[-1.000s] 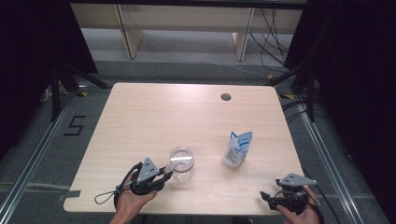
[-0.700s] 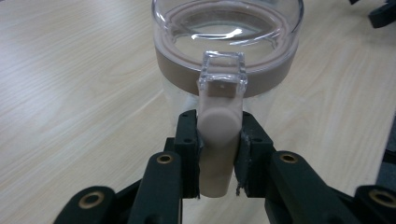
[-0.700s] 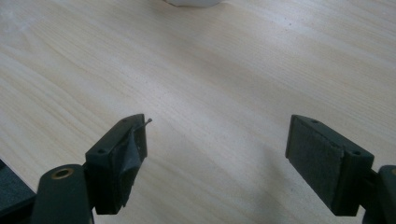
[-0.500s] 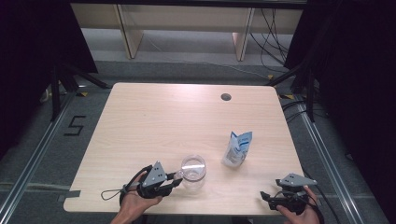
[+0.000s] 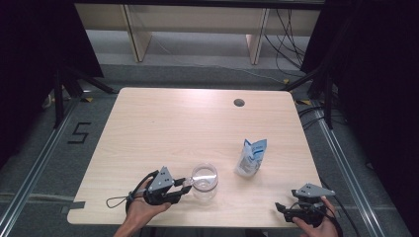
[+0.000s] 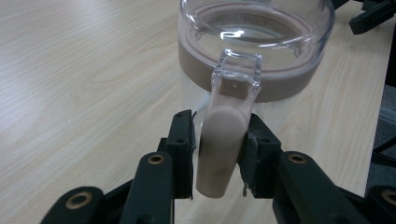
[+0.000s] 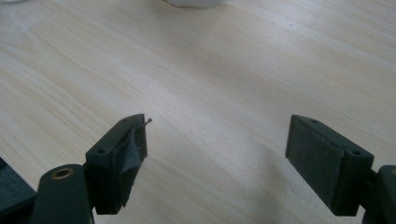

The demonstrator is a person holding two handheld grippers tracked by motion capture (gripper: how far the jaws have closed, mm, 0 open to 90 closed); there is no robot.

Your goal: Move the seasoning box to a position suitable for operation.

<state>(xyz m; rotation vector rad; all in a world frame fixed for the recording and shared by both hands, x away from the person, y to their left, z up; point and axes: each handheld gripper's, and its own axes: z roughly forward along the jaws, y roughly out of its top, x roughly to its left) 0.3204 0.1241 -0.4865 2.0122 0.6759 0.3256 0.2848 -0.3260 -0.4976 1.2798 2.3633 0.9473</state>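
A clear cup (image 5: 204,180) with a beige band and a beige handle (image 6: 223,144) stands upright near the table's front edge. My left gripper (image 5: 187,186) points right at it, and its jaws have just been opening. In the left gripper view (image 6: 217,161) the handle sits between the pads, with a thin gap at the left pad (image 6: 184,154). To the cup's right stands a white and blue pouch (image 5: 251,158). At the front right corner my right gripper (image 5: 282,209) rests open with nothing between its jaws (image 7: 215,154).
The light wooden table (image 5: 173,128) has a round cable hole (image 5: 239,102) near its far edge. The pouch's white bottom (image 7: 194,2) lies ahead of the right gripper. Dark floor and metal rails surround the table.
The left gripper and the cup have shifted right and a little toward the front edge. The left jaws stand slightly wider around the handle. The right gripper has kept still.
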